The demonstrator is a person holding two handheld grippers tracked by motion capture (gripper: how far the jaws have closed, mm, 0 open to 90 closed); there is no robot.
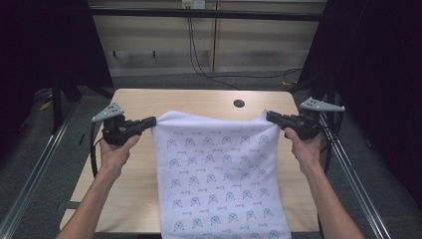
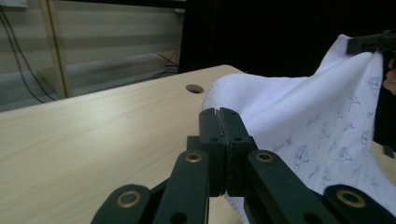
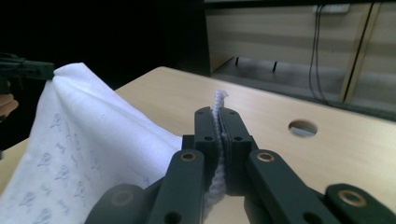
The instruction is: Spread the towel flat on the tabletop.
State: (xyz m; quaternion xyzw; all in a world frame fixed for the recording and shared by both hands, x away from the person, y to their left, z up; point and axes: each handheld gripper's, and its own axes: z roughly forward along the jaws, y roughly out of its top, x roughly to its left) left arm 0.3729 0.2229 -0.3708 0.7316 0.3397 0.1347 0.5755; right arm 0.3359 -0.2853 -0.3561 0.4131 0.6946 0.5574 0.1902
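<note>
High view showed the towel (image 1: 214, 174) held up over the table (image 1: 134, 99) by its two far corners, the near end draping past the table's front edge. Left gripper (image 1: 152, 121) and right gripper (image 1: 270, 116) were each clamped tight on a corner, spread apart, likely to keep the cloth flat for folding.

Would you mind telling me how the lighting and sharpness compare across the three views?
High view: even light on the table, dark at both sides, and the white towel fairly crisp. Left gripper view: a soft sheen on the wood, its own left claw sharp, the wall behind blurred. Right gripper view: the right claw in focus and shut on the towel's edge, the far towel corner softer against black.
</note>
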